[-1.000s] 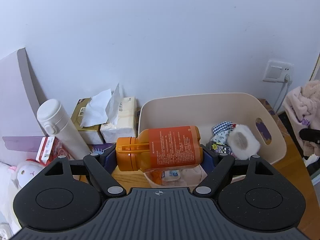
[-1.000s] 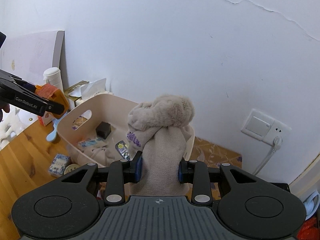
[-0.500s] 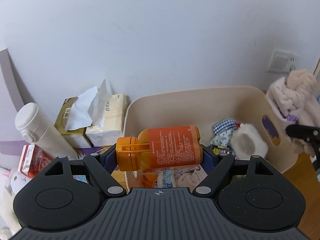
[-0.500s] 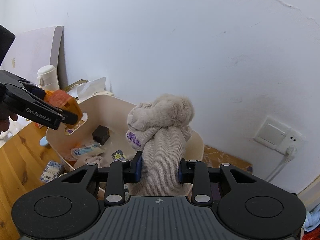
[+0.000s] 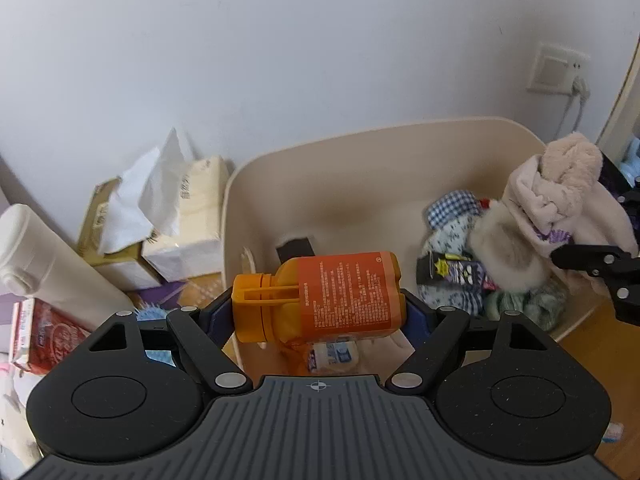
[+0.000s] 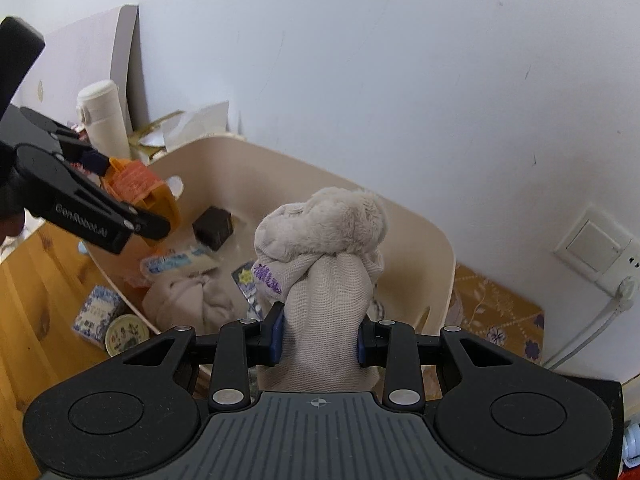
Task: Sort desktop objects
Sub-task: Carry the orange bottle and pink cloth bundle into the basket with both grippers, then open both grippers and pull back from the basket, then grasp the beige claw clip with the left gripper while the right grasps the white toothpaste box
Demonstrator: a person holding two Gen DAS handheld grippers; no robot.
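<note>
My left gripper (image 5: 318, 314) is shut on an orange bottle (image 5: 328, 294) held sideways over the near left part of a cream bin (image 5: 360, 148). My right gripper (image 6: 319, 338) is shut on a beige fluffy sock bundle (image 6: 324, 248) held over the bin's right side (image 6: 432, 236). The bundle (image 5: 560, 188) and the right gripper's finger show at the right of the left wrist view. The left gripper (image 6: 132, 216) with the bottle (image 6: 136, 184) shows at the left of the right wrist view. The bin holds socks (image 5: 452, 220), a dark box (image 6: 213, 228) and small packets.
A white flask (image 5: 36, 256), tissue packs (image 5: 188, 216) and a red carton (image 5: 44, 336) stand left of the bin against the wall. A round tin (image 6: 124, 334) and a blue patterned box (image 6: 98, 312) lie on the wooden desk. A wall socket (image 6: 596, 248) is at right.
Both grippers have moved in over the bin with their loads. The bin now looks closer and larger in both views.
</note>
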